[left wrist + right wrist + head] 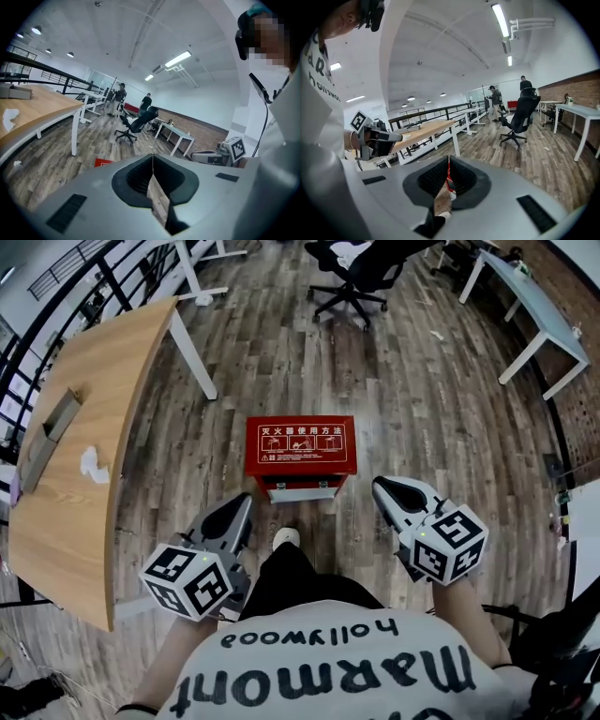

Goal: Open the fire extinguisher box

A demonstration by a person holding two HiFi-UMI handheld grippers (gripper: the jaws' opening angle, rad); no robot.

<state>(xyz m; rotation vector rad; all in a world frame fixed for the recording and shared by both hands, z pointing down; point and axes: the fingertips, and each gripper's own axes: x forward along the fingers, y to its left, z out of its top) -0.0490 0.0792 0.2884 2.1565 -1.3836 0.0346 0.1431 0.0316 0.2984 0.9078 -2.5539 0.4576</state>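
**A:** What is the wide picture?

**B:** A plank floor (pixel 422 409), with a long wooden table (pixel 66 427) on the person's left and an office chair (pixel 356 273) farther off. The fire extinguisher box (pixel 300 444) stands on the floor straight ahead of the person, just beyond their shoe (pixel 285 538). It is red, with its printed lid facing up, and it looks closed.

**A:** And the grippers?

**B:** Both are held low, one on each side of the box and apart from it. The left gripper (pixel 242 507) has its jaws pressed together with nothing in them, and the right gripper (pixel 384 486) is the same. Each gripper's own view shows the pads meeting along one seam.

**A:** So which step is this?

**B:** I judge it to be the approach. Nothing touches the box yet.

**A:** What does the next move need?

**B:** There is a pale strip (pixel 300 489) along the box's near edge. It may be a latch or a handle, but it is too small to tell which. One gripper would have to part its jaws, come down to that edge and take hold there. The other could steady the red body while the lid lifts.
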